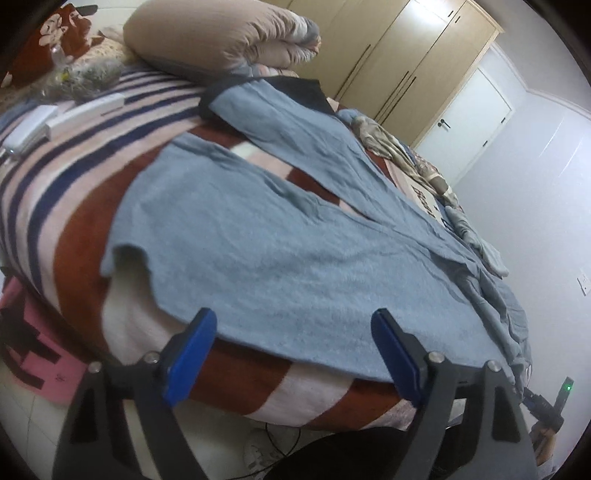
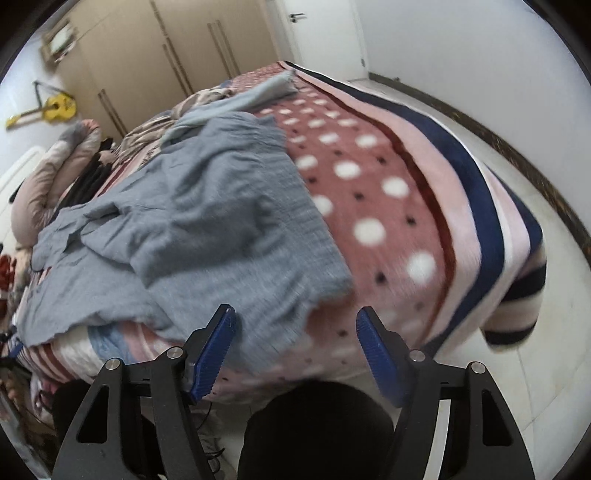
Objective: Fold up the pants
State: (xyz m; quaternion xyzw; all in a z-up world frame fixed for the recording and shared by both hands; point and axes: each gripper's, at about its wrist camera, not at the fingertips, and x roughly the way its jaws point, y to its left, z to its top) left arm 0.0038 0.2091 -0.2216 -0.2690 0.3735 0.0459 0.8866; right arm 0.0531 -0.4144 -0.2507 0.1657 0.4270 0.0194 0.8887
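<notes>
Grey-blue pants (image 1: 277, 251) lie spread on the striped blanket (image 1: 74, 221), one leg reaching toward the far end of the bed. My left gripper (image 1: 295, 317) hovers open at the bed's near edge, its blue pads (image 1: 192, 354) on either side of the cloth's near edge without pressing it. In the right wrist view the pants (image 2: 221, 221) look crumpled and partly doubled over on the dotted blanket (image 2: 388, 184). My right gripper (image 2: 295, 312) is open just above the near corner of the cloth, and nothing is pinched between its fingers.
A rolled beige duvet (image 1: 221, 33) and white devices (image 1: 85, 110) sit at the head of the bed. Other crumpled clothes (image 1: 417, 158) lie along the far side. A wardrobe (image 1: 406, 55), a door (image 1: 476, 122) and a yellow guitar (image 2: 51, 107) stand behind. A dark shape (image 2: 314, 432) fills the space below the grippers.
</notes>
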